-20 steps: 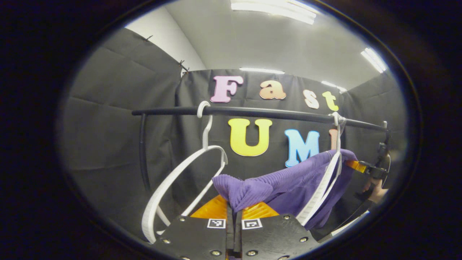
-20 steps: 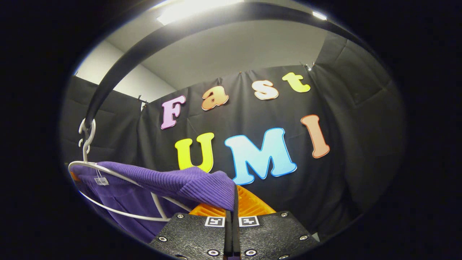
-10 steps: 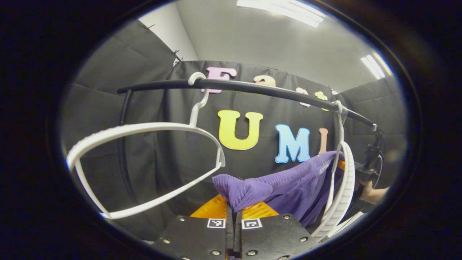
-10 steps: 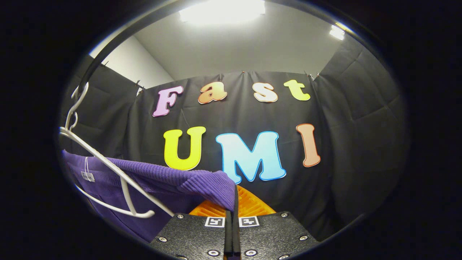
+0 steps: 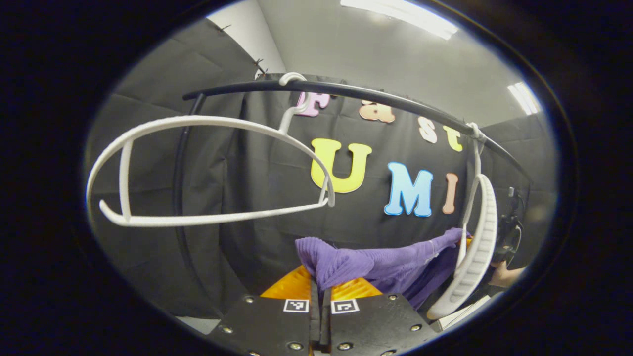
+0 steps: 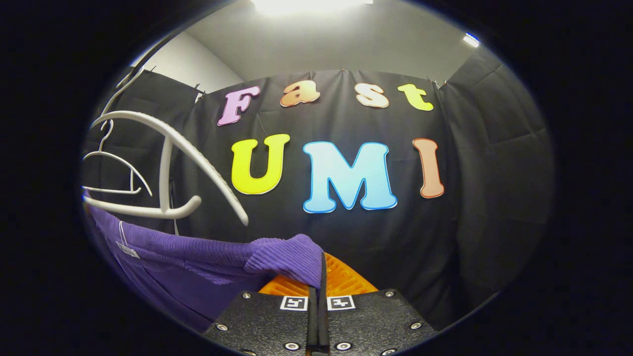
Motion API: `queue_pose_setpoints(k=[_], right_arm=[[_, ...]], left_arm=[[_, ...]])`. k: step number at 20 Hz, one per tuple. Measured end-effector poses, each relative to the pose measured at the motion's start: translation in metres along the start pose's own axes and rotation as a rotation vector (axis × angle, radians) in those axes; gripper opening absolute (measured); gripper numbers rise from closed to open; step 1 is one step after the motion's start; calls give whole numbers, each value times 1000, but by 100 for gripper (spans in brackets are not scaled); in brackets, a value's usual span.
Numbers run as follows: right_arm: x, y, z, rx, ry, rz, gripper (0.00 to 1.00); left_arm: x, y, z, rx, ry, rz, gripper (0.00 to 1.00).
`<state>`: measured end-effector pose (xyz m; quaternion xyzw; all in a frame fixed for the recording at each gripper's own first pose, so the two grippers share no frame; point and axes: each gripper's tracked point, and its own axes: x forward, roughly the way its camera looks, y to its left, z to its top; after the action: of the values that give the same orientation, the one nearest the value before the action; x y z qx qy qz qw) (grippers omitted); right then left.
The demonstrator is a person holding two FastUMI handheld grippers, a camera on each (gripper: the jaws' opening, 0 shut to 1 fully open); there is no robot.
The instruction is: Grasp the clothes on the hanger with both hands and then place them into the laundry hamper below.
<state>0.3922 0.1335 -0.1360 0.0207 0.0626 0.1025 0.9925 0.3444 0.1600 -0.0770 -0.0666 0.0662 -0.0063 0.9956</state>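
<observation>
Left gripper view: left gripper (image 5: 320, 291) clamps the purple garment (image 5: 381, 264), which trails toward 3 o'clock; right gripper (image 6: 320, 284) pinches its other end, cloth running toward 9 o'clock.

The purple garment (image 5: 390, 259) was a ribbed knit cloth with a matt, coarse surface. Both white hangers (image 5: 207, 168) looked like plastic, with a rough, grained finish along their arms. The black rail (image 5: 376, 96) appeared smooth, with a slight sheen.
</observation>
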Motion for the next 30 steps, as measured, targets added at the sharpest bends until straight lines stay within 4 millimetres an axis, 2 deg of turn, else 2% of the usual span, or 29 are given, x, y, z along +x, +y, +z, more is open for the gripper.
queue_pose_setpoints(k=[1,2,3,5,6,7,9,10,11,13,18,21,23,24,25,28,30], right_arm=[[-4,-1,-2,7,7,4,0],[-7,-2,-5,13,13,5,0],[-9,-2,-5,19,17,9,0],[-16,-5,-9,22,28,17,0],[-19,-6,-12,23,34,22,0],[-23,-7,-13,26,41,29,0],[-33,-9,-14,34,55,46,0],[-38,-10,-16,40,60,56,0],[-44,-11,-15,51,66,68,0],[-55,-11,-19,79,78,92,0],[-82,2,-52,132,187,207,0],[-96,3,-62,122,232,262,0],[-113,5,-68,131,285,289,0],[-124,7,-73,140,322,300,0],[-135,8,-79,136,359,300,0],[-164,17,-90,111,433,299,0],[-183,23,-94,80,453,292,0]], left_arm=[[-8,1,-4,-8,3,9,6],[-23,2,-11,-16,5,17,1],[-33,2,-15,-24,7,27,6],[-52,4,-24,-38,15,46,6],[-48,-3,-30,-45,19,57,6],[-52,-6,-34,-50,22,69,6],[-64,-12,-40,-63,28,99,6],[-71,-16,-43,-68,27,116,1],[-79,-20,-45,-65,24,137,1],[-102,-31,-50,-45,17,177,1],[-170,-58,-65,-71,-5,300,1],[-207,-77,-70,-60,-1,372,1],[-227,-90,-76,-55,5,405,0],[-237,-100,-83,-62,5,409,6],[-245,-107,-89,-57,11,415,6],[-263,-118,-117,-58,53,415,6],[-269,-125,-130,-124,65,378,7]])
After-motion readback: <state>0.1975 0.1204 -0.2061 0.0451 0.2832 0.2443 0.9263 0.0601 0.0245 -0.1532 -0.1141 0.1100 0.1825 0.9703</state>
